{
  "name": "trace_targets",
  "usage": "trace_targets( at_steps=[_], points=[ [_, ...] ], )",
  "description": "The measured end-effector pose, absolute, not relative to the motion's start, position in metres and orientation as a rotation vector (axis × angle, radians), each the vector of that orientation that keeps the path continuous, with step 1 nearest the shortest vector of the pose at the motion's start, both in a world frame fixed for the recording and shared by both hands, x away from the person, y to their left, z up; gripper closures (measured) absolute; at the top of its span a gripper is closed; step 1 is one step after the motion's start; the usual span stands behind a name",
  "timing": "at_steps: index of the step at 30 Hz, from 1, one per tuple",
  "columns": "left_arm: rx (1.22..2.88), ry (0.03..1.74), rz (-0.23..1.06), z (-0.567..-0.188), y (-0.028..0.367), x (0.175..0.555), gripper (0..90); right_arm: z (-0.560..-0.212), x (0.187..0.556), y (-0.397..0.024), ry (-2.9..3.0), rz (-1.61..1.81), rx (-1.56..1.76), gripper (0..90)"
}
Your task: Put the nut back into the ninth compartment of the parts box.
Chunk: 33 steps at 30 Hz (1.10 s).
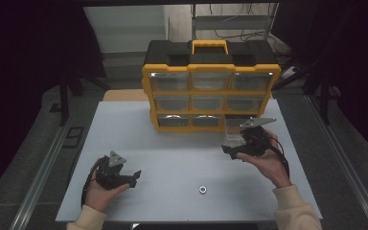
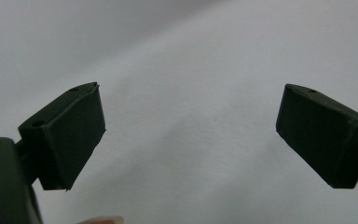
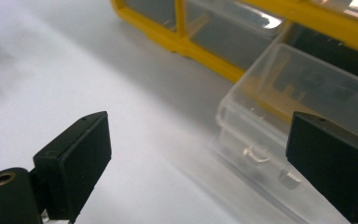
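Note:
A yellow and black organiser cabinet (image 1: 211, 62) with clear drawers stands at the back of the white table (image 1: 124, 134). Its bottom-right clear drawer (image 1: 234, 130) is pulled out onto the table. My right gripper (image 1: 230, 150) is held just in front of that drawer, open and empty. In the right gripper view the drawer (image 3: 279, 107) lies just beyond the right gripper (image 3: 198, 123), towards its right jaw. A small metal nut (image 1: 202, 189) lies near the table's front edge. My left gripper (image 1: 135, 178) hovers open at the front left, left of the nut, and the left gripper (image 2: 189, 93) faces bare table.
Metal rails run along both sides of the table. Dark floor and stands surround it. The cabinet's yellow frame (image 3: 191, 46) sits close behind the drawer. A broad bare stretch of table lies between the two grippers.

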<state>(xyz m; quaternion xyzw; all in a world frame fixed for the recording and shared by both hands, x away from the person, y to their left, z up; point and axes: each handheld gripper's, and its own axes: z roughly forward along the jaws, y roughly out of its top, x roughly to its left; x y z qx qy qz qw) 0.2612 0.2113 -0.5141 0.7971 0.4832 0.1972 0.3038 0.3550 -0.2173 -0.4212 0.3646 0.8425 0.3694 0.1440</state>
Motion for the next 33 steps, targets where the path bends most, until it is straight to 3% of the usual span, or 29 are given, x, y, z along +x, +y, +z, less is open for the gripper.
trace_targets(
  at_steps=[33],
  points=[
    [2.103,1.281,0.522,-0.513,0.211,0.261,8.4,-0.440,0.312,-0.197,2.583,1.047,0.914,12.1]
  ],
)
